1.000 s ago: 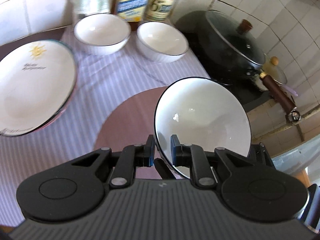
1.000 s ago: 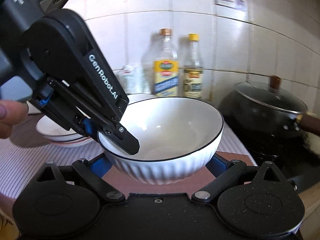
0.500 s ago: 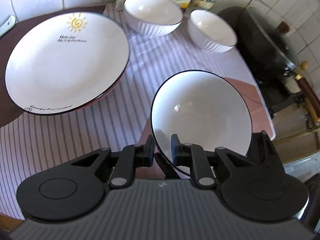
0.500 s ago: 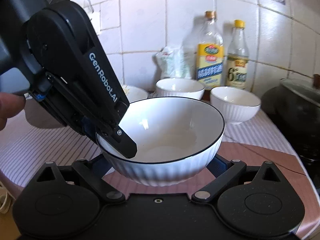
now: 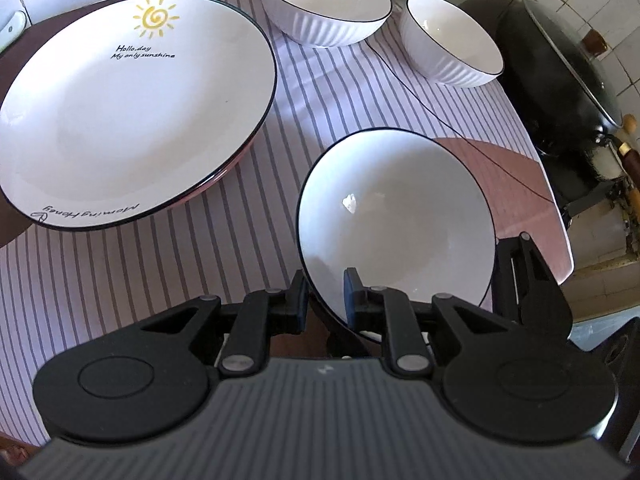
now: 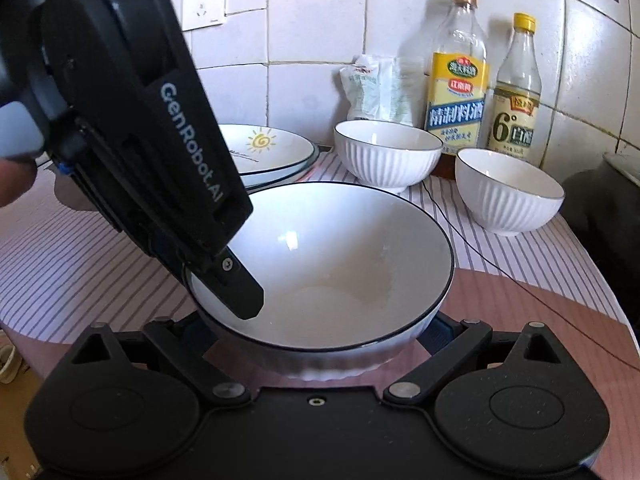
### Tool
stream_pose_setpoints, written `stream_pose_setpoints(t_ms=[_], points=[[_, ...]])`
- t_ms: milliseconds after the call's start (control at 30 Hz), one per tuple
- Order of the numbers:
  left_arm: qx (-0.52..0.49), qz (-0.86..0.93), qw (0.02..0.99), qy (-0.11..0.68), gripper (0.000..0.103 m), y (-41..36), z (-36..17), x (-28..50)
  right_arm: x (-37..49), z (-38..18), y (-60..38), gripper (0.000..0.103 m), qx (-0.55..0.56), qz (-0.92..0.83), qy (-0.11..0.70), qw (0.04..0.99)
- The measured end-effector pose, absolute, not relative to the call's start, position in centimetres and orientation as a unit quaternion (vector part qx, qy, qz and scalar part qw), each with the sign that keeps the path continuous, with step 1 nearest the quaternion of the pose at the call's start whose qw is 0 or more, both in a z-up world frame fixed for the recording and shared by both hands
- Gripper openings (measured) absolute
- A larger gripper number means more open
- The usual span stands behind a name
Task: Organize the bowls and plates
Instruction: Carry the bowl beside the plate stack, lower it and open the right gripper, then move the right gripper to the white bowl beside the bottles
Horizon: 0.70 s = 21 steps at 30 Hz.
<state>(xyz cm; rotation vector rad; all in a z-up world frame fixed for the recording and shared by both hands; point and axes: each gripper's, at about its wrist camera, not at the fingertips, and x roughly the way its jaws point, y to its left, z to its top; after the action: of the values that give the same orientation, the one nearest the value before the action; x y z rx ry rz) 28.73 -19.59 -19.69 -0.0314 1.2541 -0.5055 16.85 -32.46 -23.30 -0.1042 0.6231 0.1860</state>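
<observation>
A large white bowl with a thin black rim (image 5: 396, 224) (image 6: 340, 264) is held above the striped cloth. My left gripper (image 5: 326, 294) is shut on its near rim, one finger inside (image 6: 240, 296) and one outside. My right gripper (image 6: 320, 332) cups the bowl's ribbed underside, its fingers wide apart on either side. Two smaller white ribbed bowls (image 5: 324, 0) (image 5: 452, 40) stand at the back, also in the right wrist view (image 6: 386, 154) (image 6: 508, 190). A sun-printed plate (image 5: 128, 104) (image 6: 264, 150) lies on a stack at the left.
Two bottles (image 6: 456, 80) (image 6: 516, 92) and a white bag (image 6: 372, 88) stand against the tiled wall. A black lidded wok (image 5: 568, 64) sits on the stove at the right. A thin black cord (image 5: 460, 132) crosses the cloth.
Both grippers have carried the large bowl leftward and lower toward the cloth; the plate and the two small bowls now look closer. The grips have not changed.
</observation>
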Motion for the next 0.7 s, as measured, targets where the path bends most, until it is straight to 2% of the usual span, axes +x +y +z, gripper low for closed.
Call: stream_pose_setpoints(t_ms=[100,167,267,333,467,533,600,700], points=[[-0.024,-0.236,0.778,0.581,0.021,-19.6,-19.6,28.9,17.3,-23.5,-32.4,0.103,-0.052,0.077,0.329,0.940],[-0.015,-0.240,0.783,0.573,0.033,-19.7,-19.2,28.6,17.1,-23.3,-32.5,0.103,-0.040,0.069,0.339,0.937],[-0.015,-0.247,0.786,0.566,0.041,-19.7,-18.3,28.3,16.0,-22.6,-32.5,0.103,-0.026,0.069,0.345,0.936],[-0.018,-0.251,0.786,0.565,0.041,-19.7,-17.7,28.2,14.9,-22.0,-32.3,0.103,-0.031,0.068,0.342,0.937],[-0.007,-0.258,0.793,0.552,0.049,-19.8,-16.2,27.9,12.6,-20.4,-32.5,0.103,-0.043,0.063,0.331,0.940],[0.003,-0.258,0.795,0.548,0.049,-19.7,-15.6,27.7,11.9,-19.5,-32.9,0.100,-0.038,0.058,0.340,0.938],[0.014,-0.257,0.796,0.548,0.049,-19.9,-15.1,27.5,11.6,-18.9,-33.8,0.092,-0.019,0.054,0.350,0.935],[0.019,-0.266,0.801,0.536,0.050,-20.0,-13.8,26.9,11.3,-17.8,-34.9,0.089,-0.005,0.048,0.355,0.934]])
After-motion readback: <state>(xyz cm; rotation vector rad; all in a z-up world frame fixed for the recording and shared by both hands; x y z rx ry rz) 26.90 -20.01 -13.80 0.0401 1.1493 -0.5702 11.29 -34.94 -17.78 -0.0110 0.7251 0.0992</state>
